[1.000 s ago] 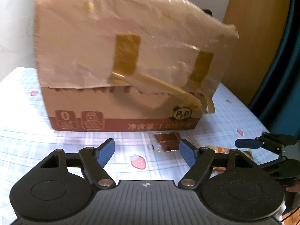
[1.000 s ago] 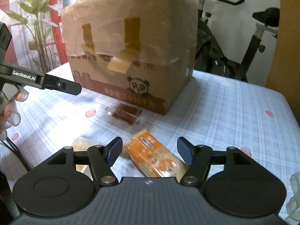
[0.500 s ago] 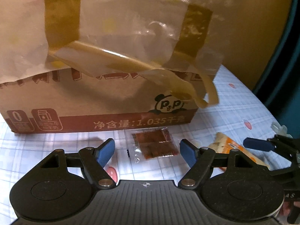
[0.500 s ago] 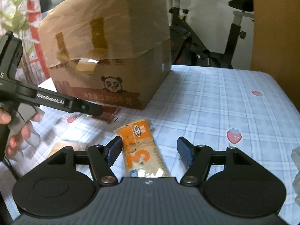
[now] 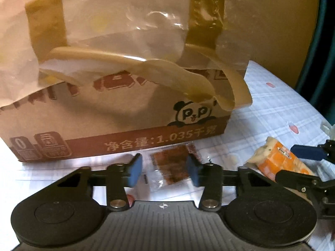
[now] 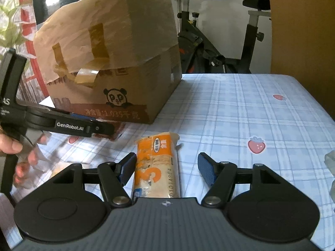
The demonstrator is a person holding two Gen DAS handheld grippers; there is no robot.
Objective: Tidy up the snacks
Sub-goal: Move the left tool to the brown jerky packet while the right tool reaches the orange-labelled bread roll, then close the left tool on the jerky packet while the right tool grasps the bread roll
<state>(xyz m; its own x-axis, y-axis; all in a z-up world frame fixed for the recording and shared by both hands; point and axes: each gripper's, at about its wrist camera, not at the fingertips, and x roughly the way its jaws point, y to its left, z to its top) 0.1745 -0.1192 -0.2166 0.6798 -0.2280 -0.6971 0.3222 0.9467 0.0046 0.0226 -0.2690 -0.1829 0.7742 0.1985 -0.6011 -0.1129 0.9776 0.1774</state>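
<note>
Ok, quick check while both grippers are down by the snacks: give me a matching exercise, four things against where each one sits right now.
Things:
1. brown snack packet
2. orange snack pack
3. cardboard box
4. strawberry print

Places:
a. on the tablecloth, right of the right gripper
b. between the closing fingers of the left gripper
c. standing behind both snacks, panda logo facing us
d. between the open right gripper's fingers, nearer its left one

Pairs: 1-b, 2-d, 3-c, 4-a
</note>
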